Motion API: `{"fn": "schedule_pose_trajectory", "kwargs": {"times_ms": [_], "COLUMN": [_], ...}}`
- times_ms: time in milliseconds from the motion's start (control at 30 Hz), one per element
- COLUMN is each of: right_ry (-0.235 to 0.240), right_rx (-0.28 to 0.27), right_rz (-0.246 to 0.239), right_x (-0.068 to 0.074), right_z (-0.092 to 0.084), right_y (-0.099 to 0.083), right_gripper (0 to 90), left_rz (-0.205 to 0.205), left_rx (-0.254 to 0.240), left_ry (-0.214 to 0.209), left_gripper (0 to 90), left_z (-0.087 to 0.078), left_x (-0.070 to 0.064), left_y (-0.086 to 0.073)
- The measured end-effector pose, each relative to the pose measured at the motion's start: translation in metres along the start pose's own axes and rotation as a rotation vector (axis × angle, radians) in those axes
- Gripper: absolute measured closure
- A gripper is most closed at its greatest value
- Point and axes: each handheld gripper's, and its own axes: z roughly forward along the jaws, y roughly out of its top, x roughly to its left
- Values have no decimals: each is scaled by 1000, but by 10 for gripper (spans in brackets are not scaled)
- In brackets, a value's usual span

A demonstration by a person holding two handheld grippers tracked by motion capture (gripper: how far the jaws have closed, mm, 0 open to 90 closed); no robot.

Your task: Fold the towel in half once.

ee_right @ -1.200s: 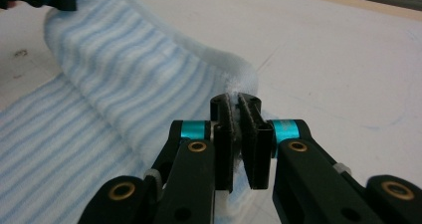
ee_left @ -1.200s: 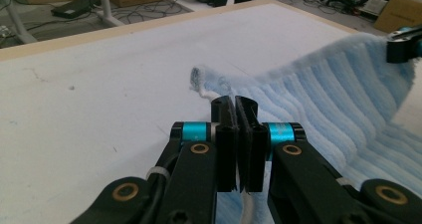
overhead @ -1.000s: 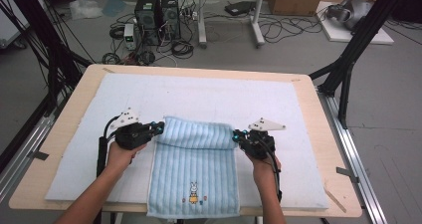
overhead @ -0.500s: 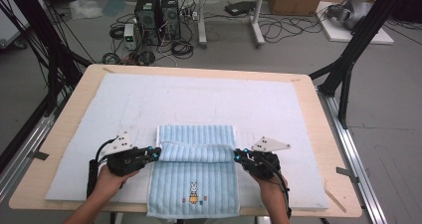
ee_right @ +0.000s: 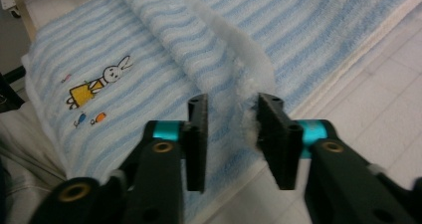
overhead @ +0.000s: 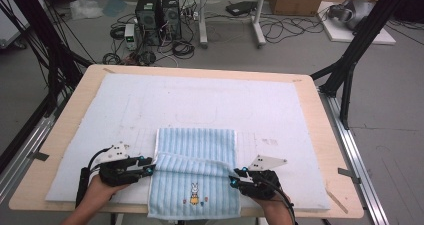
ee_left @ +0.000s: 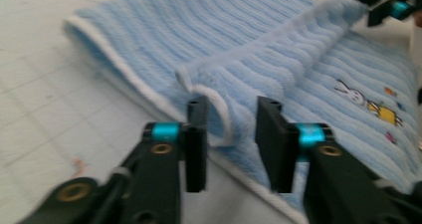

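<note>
Nearest the table's front edge, overhanging it a little: blue striped towel (overhead: 194, 185), rabbit print (overhead: 193, 190) up, folded far-to-near so the doubled edge lies as a soft ridge across the cloth, long axis running side to side between the two hands. At the ridge's left end, left gripper (overhead: 148, 168), jaws having just been opening and now parted, the white-hemmed corner of the fold (ee_left: 215, 115) sitting loose between them, no pad pressing on it as far as can be told from the left gripper view. At the ridge's right end, right gripper (overhead: 233, 177), jaws likewise just opened, standing apart with the fluffy corner (ee_right: 249, 102) in the gap, brushing the right-hand pad at most, not pinched. Both hands about equally near the cloth, each at its own corner, neither reaching across. Judged from this: fold laid down and let go, release step in hand. Relation that matters for the coming move: towel lying straight ahead of each set of jaws, ridge square to both, so a backing-off along each gripper's own line should clear the corners without dragging the fold open. Risk, as a guess: terry loops catching on a pad and lifting a corner. Farther off, white padded mat (overhead: 200, 100) under the towel, then wooden table (overhead: 320, 135), then floor with computer towers (overhead: 157, 10) and cables.
</note>
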Motion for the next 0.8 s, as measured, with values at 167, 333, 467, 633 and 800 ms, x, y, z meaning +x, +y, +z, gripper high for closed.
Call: {"fn": "schedule_pose_trajectory", "kwargs": {"times_ms": [167, 333, 467, 633, 800], "right_ry": [-73, -172, -244, -261, -264], "right_rx": [-123, -113, -57, -20, 47], "right_rz": [62, 82, 93, 95, 52], "right_x": [-11, -30, -44, -51, -56], "right_z": [-8, 12, 36, 48, 64], "right_y": [15, 34, 41, 46, 52], "right_gripper": [593, 553, 555, 680, 730], "left_rz": [-53, -112, -136, -91, -32], "left_rx": [-67, -80, -49, 23, 115], "left_ry": [54, 85, 125, 186, 262], "left_gripper": [552, 501, 469, 592, 637], "left_z": [-1, 15, 35, 58, 76], "left_x": [20, 34, 45, 53, 51], "left_y": [16, 30, 36, 41, 41]}}
